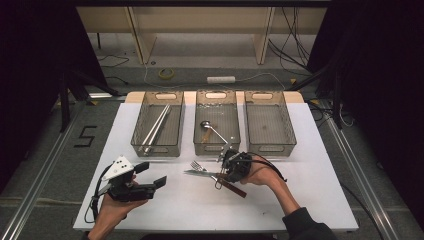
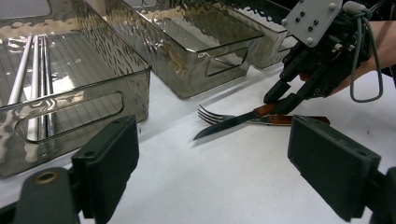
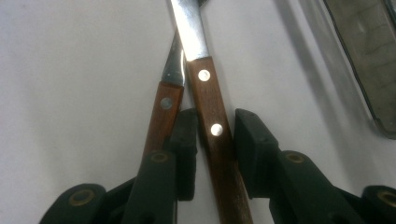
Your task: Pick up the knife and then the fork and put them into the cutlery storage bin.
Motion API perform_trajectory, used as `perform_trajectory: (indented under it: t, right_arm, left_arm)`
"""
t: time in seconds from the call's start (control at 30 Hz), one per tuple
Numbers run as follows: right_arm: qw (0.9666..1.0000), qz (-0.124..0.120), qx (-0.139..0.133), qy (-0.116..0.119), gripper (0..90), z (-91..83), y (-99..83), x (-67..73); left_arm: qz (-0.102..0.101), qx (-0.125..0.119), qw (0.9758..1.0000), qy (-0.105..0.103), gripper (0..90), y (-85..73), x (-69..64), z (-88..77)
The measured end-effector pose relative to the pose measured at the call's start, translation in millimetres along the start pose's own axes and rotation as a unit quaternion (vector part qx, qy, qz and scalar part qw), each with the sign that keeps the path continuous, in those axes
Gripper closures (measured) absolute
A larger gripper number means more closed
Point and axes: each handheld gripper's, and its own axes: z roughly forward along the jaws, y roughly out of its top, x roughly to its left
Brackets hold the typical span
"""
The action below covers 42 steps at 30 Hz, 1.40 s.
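A knife [image 1: 200,173] with a brown wooden handle lies crossed over a fork [image 1: 198,164] on the white table, in front of the middle bin. My right gripper [image 1: 225,176] points down at the two handles. In the right gripper view the knife's handle [image 3: 212,126] runs between the two pads of that gripper [image 3: 215,140]; the left pad lies against it and a thin gap shows at the right pad. The fork's wooden handle [image 3: 163,116] lies just outside the left jaw. My left gripper [image 1: 151,174] hovers open and empty at the front left, pointing toward the cutlery [image 2: 224,126].
Three clear bins stand in a row at the back: the left bin [image 1: 156,150] holds chopsticks [image 1: 156,127], the middle bin [image 1: 216,148] a spoon [image 1: 212,129], and nothing lies in the right bin [image 1: 270,148]. White table [image 1: 175,210] stretches in front of both hands.
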Motion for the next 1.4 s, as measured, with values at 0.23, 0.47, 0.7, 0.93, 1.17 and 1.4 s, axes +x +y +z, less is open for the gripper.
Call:
perform_trajectory:
  t: [0.23,0.47,0.7,0.93,1.17,1.4]
  right_arm:
    - [0.9999,-0.013,0.005,-0.005,73.3,-0.4,1.0,2.6]
    - [0.9996,-0.027,0.004,-0.007,76.3,-0.2,1.5,4.8]
    - [0.9995,-0.03,0.002,-0.009,76.9,-0.7,1.4,5.4]
    - [0.9998,-0.015,-0.015,-0.004,77.1,-9.7,-2.6,1.1]
    - [0.9996,-0.002,-0.025,-0.009,77.1,-17.2,-5.6,-1.3]
    - [0.9989,0.008,-0.044,-0.01,77.1,-25.0,-7.8,-3.1]
  left_arm:
    - [0.001,0.0,1.0,0.0,16.3,0.1,-0.2,0.3]
    - [0.001,0.0,1.0,0.001,16.3,0.0,-0.2,0.2]
    - [0.0,-0.001,1.0,0.001,16.4,-0.1,-0.1,0.1]
    - [0.0,-0.001,1.0,0.001,16.3,0.0,-0.3,0.4]
    - [0.002,0.001,1.0,0.001,16.4,0.3,-0.4,0.4]
    - [0.002,0.0,1.0,0.001,16.3,0.2,-0.3,0.2]
